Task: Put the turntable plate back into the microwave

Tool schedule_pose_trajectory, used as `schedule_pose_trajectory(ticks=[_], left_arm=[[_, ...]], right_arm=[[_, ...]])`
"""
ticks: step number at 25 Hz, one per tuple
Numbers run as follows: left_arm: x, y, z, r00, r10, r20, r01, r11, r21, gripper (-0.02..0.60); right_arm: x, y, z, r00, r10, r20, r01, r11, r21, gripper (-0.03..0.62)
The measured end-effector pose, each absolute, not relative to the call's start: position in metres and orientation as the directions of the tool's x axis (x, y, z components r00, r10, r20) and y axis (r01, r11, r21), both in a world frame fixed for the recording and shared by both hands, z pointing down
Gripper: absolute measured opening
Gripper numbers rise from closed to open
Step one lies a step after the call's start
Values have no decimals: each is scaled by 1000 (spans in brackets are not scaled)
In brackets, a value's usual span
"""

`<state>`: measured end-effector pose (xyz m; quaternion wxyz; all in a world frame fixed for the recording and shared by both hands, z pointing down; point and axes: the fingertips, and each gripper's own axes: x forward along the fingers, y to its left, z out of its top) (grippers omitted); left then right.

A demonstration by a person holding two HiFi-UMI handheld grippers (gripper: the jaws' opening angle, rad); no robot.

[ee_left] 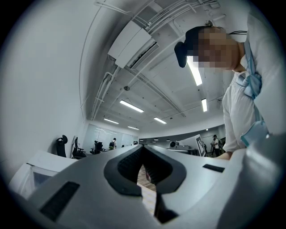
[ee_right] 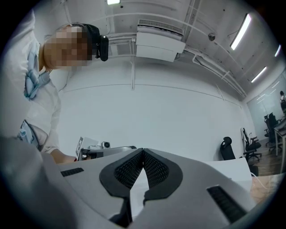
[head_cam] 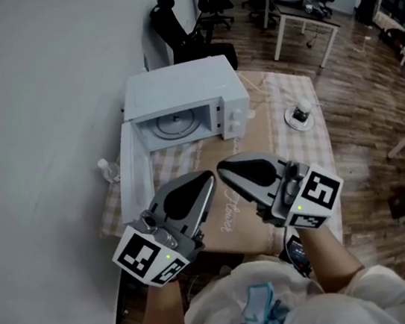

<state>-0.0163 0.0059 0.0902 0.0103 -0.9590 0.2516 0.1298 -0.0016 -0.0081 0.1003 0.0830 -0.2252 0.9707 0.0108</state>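
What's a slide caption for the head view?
Left gripper and right gripper, both shut and empty, point toward the open microwave; turntable plate sits inside.

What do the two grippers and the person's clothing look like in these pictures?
Both the left gripper and the right gripper are grey tapering shells with black ribbed pads. Each carries a white cube with black square markers. The person wears a white top and a light blue strap at the chest.

Round turntable plate lies flat inside open white microwave.
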Motion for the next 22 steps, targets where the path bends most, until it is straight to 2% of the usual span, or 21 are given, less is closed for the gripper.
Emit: schedule_pose_trajectory(ticks=[8, 22], left_arm=[[-9, 9, 90, 849, -460, -259, -457, -886, 75, 1], [2, 0, 103, 846, -470, -253, -457, -882, 113, 0]], right_arm=[[-1, -1, 99, -898, -423, -120, -425, 905, -10, 32], [13, -11, 108, -891, -437, -126, -435, 899, -42, 31]])
